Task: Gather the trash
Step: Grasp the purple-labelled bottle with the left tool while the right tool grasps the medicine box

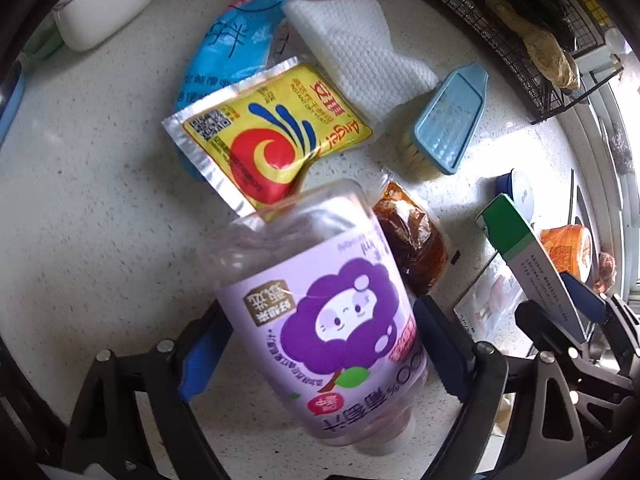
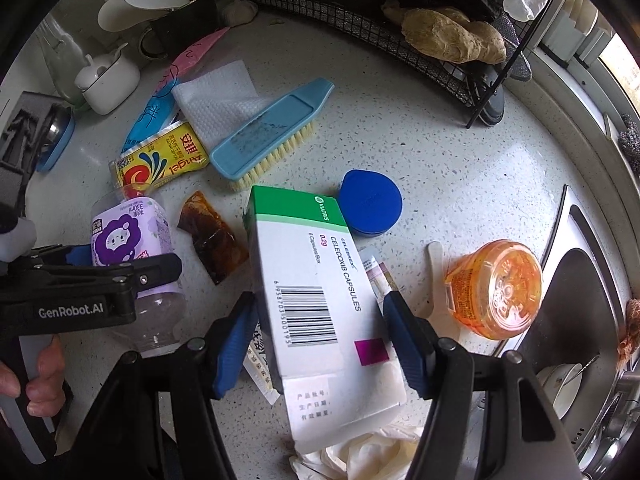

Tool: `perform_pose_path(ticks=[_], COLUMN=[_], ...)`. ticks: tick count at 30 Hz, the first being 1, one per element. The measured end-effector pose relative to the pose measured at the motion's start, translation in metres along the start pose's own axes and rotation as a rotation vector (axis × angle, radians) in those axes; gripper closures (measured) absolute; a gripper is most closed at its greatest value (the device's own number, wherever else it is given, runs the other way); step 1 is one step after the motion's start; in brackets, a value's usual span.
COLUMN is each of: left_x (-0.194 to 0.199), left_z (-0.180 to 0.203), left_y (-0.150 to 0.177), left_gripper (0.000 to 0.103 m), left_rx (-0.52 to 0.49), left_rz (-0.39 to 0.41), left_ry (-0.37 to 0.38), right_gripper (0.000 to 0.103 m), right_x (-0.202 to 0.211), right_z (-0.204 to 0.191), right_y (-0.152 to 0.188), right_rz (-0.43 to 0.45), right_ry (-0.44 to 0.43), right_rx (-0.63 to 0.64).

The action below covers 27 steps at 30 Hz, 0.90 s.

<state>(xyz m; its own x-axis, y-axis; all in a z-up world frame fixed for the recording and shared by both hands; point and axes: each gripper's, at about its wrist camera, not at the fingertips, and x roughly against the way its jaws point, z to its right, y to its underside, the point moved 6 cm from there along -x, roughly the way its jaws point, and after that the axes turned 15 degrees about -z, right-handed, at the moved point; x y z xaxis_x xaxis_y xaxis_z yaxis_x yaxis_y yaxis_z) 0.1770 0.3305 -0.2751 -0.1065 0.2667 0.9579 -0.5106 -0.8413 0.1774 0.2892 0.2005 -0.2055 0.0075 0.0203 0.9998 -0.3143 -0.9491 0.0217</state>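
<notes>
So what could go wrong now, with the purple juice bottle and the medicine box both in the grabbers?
The left gripper sits around the juice bottle, but its blue pads may not be pressing yet, so the smooth bottle could slip or tip. The medicine box hangs tilted in the right gripper, and its open end flap could catch. The brown sauce packet beside the bottle could get dragged along.

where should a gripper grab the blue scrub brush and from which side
Grip the blue scrub brush across its wide plastic back, above the bristles, coming down from overhead with one finger on each long side. It lies flat on the counter with its long edges clear; the tapered handle end is thinner and would probably pivot. The paper towel touches its far edge, so I would stay toward the bristle end.
</notes>
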Motion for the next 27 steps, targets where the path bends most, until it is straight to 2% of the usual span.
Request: perform_pose_path(ticks=[1, 6, 10, 11, 12, 13, 14, 16, 22, 27], left_x=[-0.001, -0.003, 0.004, 0.007, 0.014, 0.019, 0.023, 0.028, 0.040, 0.052], left_z=[0.000, -0.006, -0.004, -0.002, 0.000, 0.002, 0.004, 0.003, 0.003, 0.017], left_y=[0.002, 0.013, 0.028, 0.031, 0.033, 0.035, 0.037, 0.040, 0.053, 0.062], left_gripper=[0.022, 0.023, 0.024, 0.025, 0.025, 0.025, 0.025, 0.026, 0.026, 0.029], left_rx=[-0.013, -0.005, -0.043, -0.056, -0.071, -0.089, -0.106, -0.120, -0.149, -0.199], left_rz=[0.002, 0.003, 0.039, 0.050, 0.064, 0.082, 0.102, 0.128, 0.163, 0.196], left_ry=[-0.021, -0.023, -0.015, -0.003, 0.002, -0.006, -0.024, -0.056, -0.064, -0.023], right_gripper=[0.041, 0.041, 0.043, 0.050, 0.066, 0.074, 0.077, 0.077, 0.079, 0.079], right_x=[0.001, 0.009, 0.015, 0.017, 0.020, 0.021, 0.023, 0.022, 0.022, 0.043], right_z=[-0.001, -0.008, -0.015, -0.017, -0.018, -0.018, -0.018, -0.018, -0.024, -0.025], right_y=[0.001, 0.011, 0.022, 0.025, 0.027, 0.029, 0.031, 0.036, 0.051, 0.063], right_rz=[0.004, 0.023, 0.037, 0.043, 0.048, 0.051, 0.057, 0.069, 0.078, 0.147], right_ry=[-0.002, 0.014, -0.001, -0.010, -0.014, -0.013, -0.004, 0.009, -0.054, -0.060], right_rx=[-0.002, 0.009, 0.009, 0.010, 0.008, -0.001, -0.010, -0.010, -0.022, -0.042])
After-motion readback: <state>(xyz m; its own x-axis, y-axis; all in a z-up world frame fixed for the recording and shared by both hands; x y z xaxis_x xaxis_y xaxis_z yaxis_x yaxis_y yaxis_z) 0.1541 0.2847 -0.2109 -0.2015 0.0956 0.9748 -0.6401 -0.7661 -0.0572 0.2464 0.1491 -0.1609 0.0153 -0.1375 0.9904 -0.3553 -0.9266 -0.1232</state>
